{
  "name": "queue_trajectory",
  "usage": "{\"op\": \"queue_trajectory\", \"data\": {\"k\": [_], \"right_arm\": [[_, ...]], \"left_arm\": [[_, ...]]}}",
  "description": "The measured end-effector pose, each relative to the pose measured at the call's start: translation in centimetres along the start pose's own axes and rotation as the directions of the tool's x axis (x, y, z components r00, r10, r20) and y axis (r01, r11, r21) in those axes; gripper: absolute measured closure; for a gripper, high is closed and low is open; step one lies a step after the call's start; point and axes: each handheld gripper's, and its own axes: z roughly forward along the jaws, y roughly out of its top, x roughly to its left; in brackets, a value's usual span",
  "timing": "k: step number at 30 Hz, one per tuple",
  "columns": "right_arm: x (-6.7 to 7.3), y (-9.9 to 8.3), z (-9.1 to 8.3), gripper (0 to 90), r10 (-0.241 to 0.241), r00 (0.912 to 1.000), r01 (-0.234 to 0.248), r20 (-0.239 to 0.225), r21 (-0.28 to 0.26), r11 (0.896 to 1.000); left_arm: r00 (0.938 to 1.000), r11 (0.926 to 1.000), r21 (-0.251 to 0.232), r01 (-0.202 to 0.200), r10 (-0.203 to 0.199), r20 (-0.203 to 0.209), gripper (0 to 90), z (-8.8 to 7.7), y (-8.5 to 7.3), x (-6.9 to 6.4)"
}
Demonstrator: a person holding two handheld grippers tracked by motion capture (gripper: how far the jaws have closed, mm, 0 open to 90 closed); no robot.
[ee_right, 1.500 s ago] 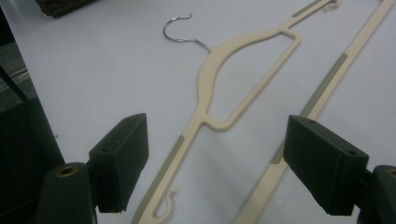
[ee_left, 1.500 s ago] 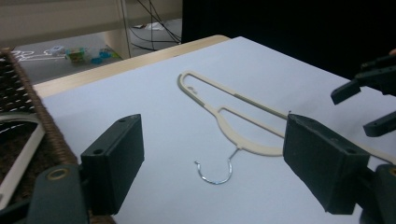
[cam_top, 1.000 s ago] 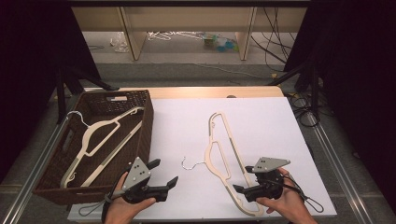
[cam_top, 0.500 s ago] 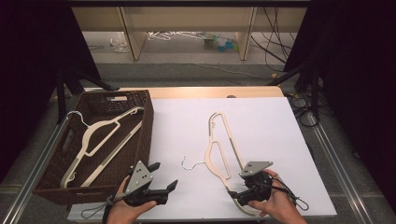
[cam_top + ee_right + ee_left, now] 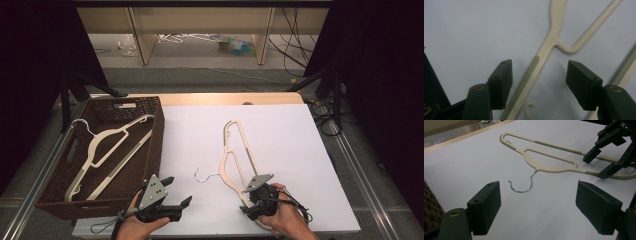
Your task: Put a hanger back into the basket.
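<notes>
A cream plastic hanger (image 5: pixel 235 155) with a metal hook (image 5: pixel 205 175) lies flat on the white table sheet (image 5: pixel 295 150). My right gripper (image 5: pixel 247 202) is down at the hanger's near end. Its jaws have just been closing and now straddle the ribbed arm (image 5: pixel 529 75). That arm lies close to the left pad (image 5: pixel 501 85), and there is a wide gap to the other pad. My left gripper (image 5: pixel 179 191) hovers open near the front edge, facing the hook (image 5: pixel 522 186), nothing between its pads (image 5: pixel 486 207). From there I also see the hanger (image 5: pixel 549 167) and the right gripper (image 5: pixel 599 165).
A dark wicker basket (image 5: pixel 156 145) stands at the table's left and holds another cream hanger (image 5: pixel 107 145). Metal rails run along both table sides. Cables (image 5: pixel 320 110) hang off the far right corner. Beyond the table are shelf legs and clutter on the floor.
The right gripper has moved left and down onto the hanger's near arm, and its jaws have narrowed around it. The left gripper and both hangers have stayed put.
</notes>
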Motion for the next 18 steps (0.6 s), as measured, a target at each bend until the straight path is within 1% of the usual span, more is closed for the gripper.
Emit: {"op": "queue_trajectory", "data": {"k": [2,3,4,5,6,7,9,10,12,13,14,15,17,18], "right_arm": [[-0.1,0.2,0.0,42.6,0.025,0.9996,-0.025,-0.013,0.022,0.999],[-0.1,0.3,0.0,44.9,0.023,0.9996,-0.023,-0.018,0.026,0.999],[-0.3,0.4,0.0,48.3,0.006,0.9999,-0.006,-0.011,0.032,0.999],[-0.2,0.4,0.0,49.8,0.02,0.9997,-0.019,-0.014,0.039,0.999],[-0.4,0.5,0.0,51.5,0.014,0.9998,-0.013,-0.017,0.044,0.999],[-0.6,0.5,-0.1,55.8,0.028,0.9993,-0.026,-0.026,0.051,0.998],[-1.1,0.4,-0.3,65.2,0.035,0.9991,-0.033,-0.025,0.062,0.998],[-1.4,0.3,-0.4,69.3,0.056,0.998,-0.054,-0.029,0.071,0.996],[-2.1,0.1,-0.5,74.8,0.08,0.9958,-0.077,-0.043,0.075,0.994],[-2.4,0.1,-0.6,75.3,0.09,0.9945,-0.086,-0.054,0.075,0.993],[-2.6,0.0,-0.7,75.7,0.105,0.9931,-0.1,-0.052,0.087,0.991],[-2.8,-0.1,-0.8,76.0,0.106,0.9931,-0.101,-0.049,0.093,0.99],[-3.0,-0.1,-0.9,76.2,0.119,0.9919,-0.114,-0.044,0.103,0.988],[-3.1,-0.2,-0.9,76.3,0.125,0.9913,-0.121,-0.041,0.1,0.988]], "left_arm": [[1.0,1.0,0.003,0.006,-0.006,0.001,20.4,0.1,-0.1,0.1],[1.0,1.0,0.008,-0.001,0.001,-0.002,20.3,0.1,-0.1,0.2],[1.0,0.9999,0.011,-0.001,0.001,-0.004,20.4,0.1,-0.1,0.2],[1.0,0.9999,0.012,-0.002,0.002,-0.004,20.4,0.1,-0.2,0.2],[1.0,0.9999,0.012,0.0,0.0,-0.003,20.5,0.1,-0.2,0.2],[1.0,0.9999,0.01,-0.003,0.003,-0.003,20.7,0.1,-0.2,0.3],[1.0,0.9999,0.012,-0.01,0.01,-0.001,21.1,0.1,-0.2,0.3],[1.0,0.9999,0.012,-0.009,0.009,-0.003,21.1,0.1,-0.2,0.3],[1.0,1.0,0.008,-0.005,0.005,-0.001,21.3,0.1,-0.2,0.3],[1.0,1.0,0.007,-0.002,0.002,-0.002,21.3,0.1,-0.2,0.3],[1.0,0.9999,0.01,-0.007,0.007,-0.003,21.4,0.1,-0.3,0.3],[1.0,0.9999,0.012,-0.007,0.007,-0.001,21.5,0.1,-0.3,0.3],[1.0,0.9999,0.012,-0.01,0.01,0.002,21.6,0.2,-0.3,0.3],[1.0,0.9999,0.01,-0.005,0.005,0.001,21.6,0.2,-0.2,0.3]]}}
